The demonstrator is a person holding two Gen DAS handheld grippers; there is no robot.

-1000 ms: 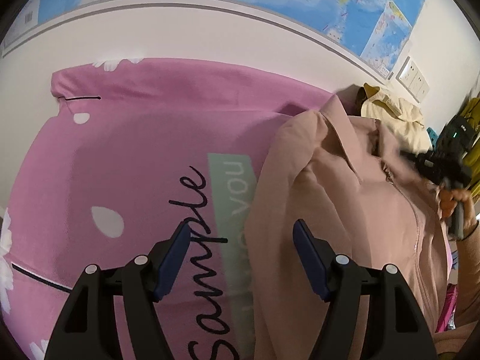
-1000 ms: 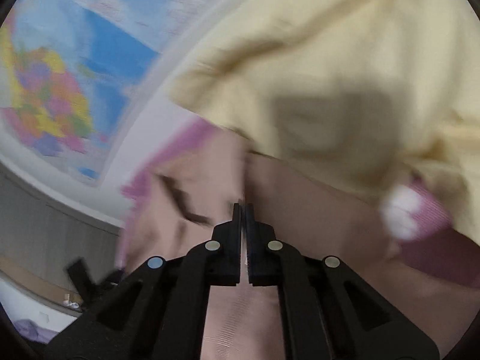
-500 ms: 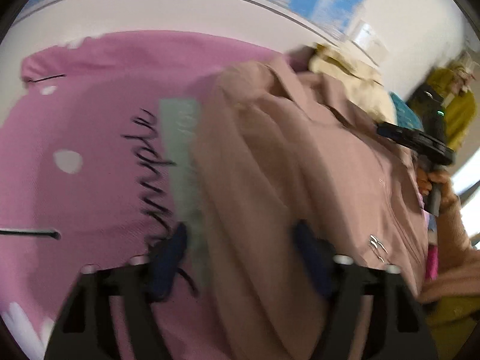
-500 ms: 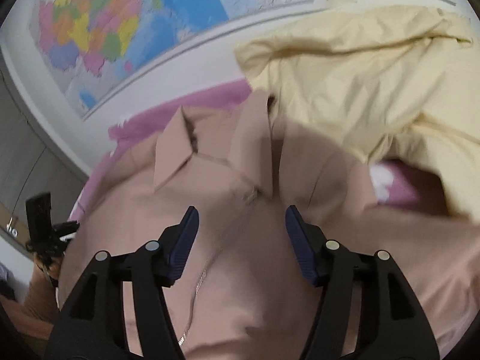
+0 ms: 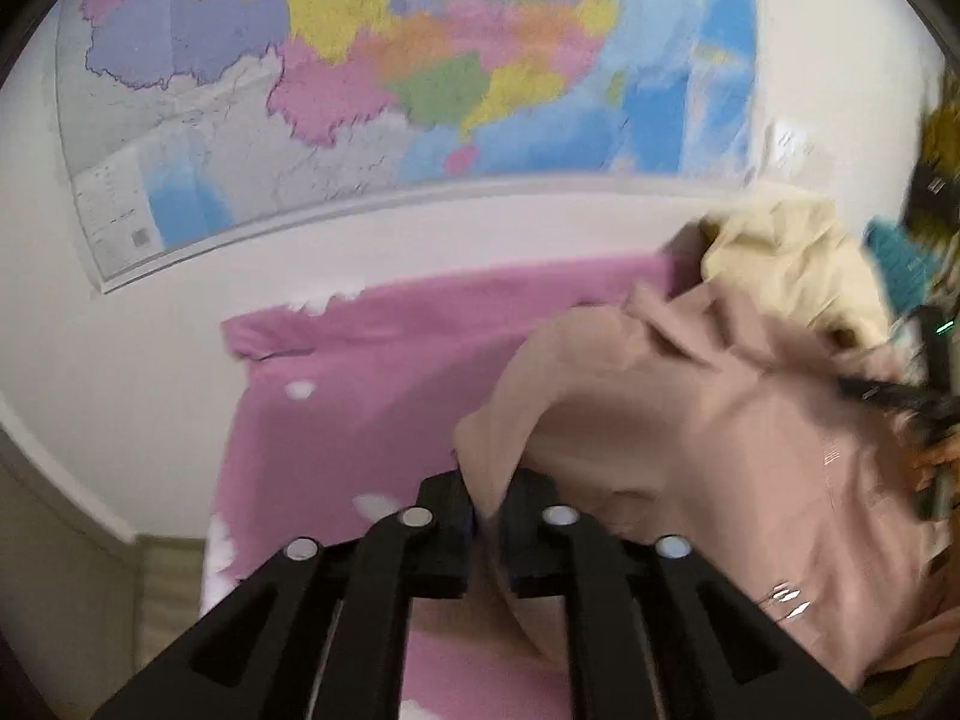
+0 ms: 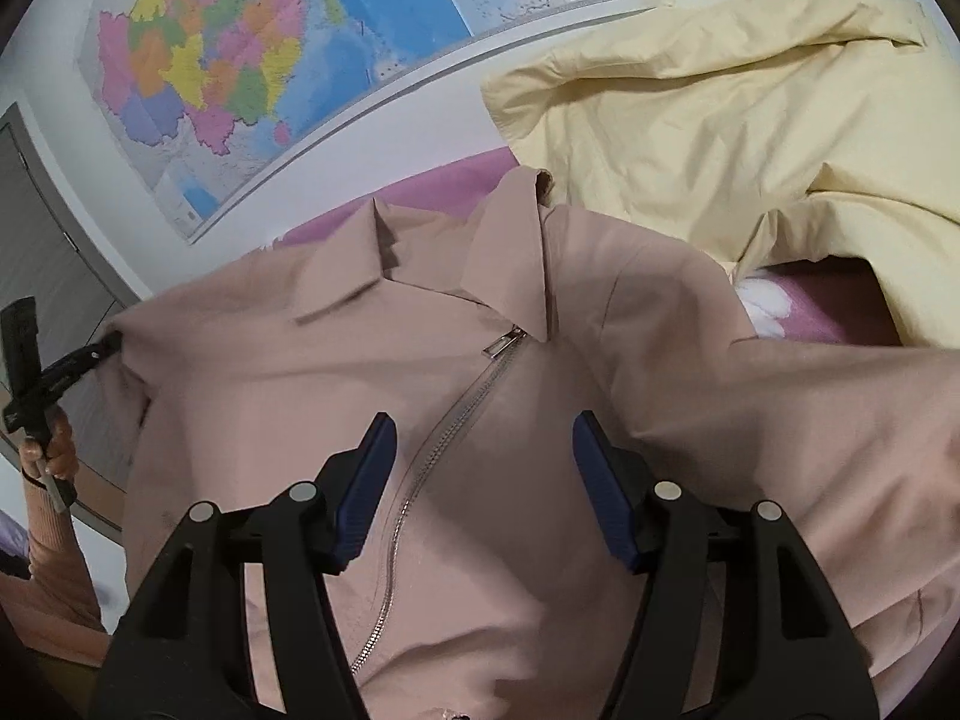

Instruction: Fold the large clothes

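Observation:
A beige zip-front jacket [image 6: 540, 372] with a collar lies face up on a pink sheet [image 5: 372, 396]. My left gripper [image 5: 489, 510] is shut on the jacket's left shoulder edge [image 5: 630, 408] and lifts a fold of it. My right gripper [image 6: 483, 480] is open and empty, hovering over the jacket's chest astride the silver zipper [image 6: 456, 414]. In the right wrist view the left gripper [image 6: 90, 354] shows at the far left, at the jacket's edge.
A pale yellow garment [image 6: 720, 108] is heaped at the back right, touching the jacket's collar; it also shows in the left wrist view [image 5: 786, 258]. A coloured wall map [image 5: 372, 72] hangs behind. Teal cloth [image 5: 894, 252] lies at far right.
My left gripper went from open over the pink sheet to shut on the jacket's shoulder and rose. My right gripper let go of the jacket, opened and drew back.

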